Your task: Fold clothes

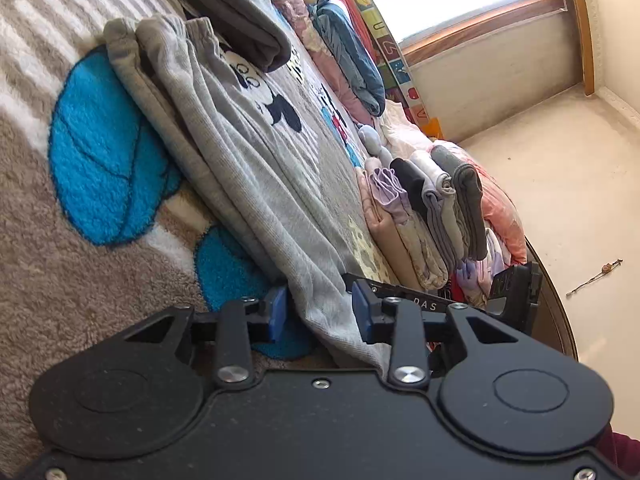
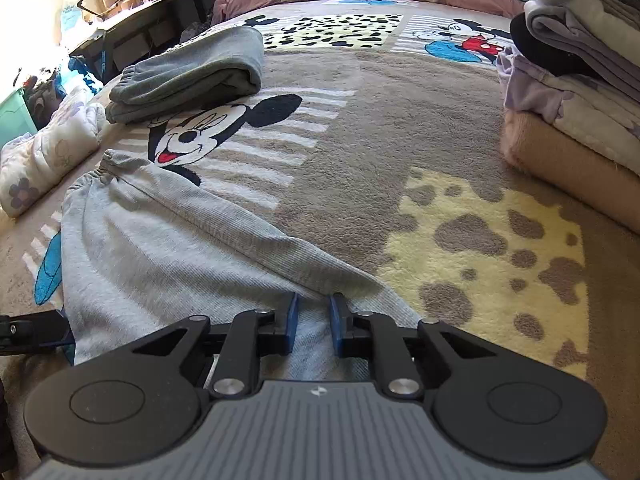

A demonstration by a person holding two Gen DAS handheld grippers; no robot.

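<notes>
The light grey trousers (image 2: 168, 248) lie flat on the cartoon rug (image 2: 360, 128), cuffs toward the mouse face, short of the folded dark grey trousers (image 2: 188, 76) beyond. The right gripper (image 2: 313, 320) tilts steeply down over the near edge of the trousers, its blue fingers (image 2: 291, 320) a narrow gap apart with the grey cloth between them. The left gripper (image 1: 320, 312) points nearly level along the same trousers (image 1: 248, 152), fingers (image 1: 278, 312) wider apart, a fold of cloth between them; I cannot tell whether either pair clamps it.

"DAS" on the right gripper (image 1: 424, 306), alphabet letters on the mat (image 1: 378, 16)
</notes>
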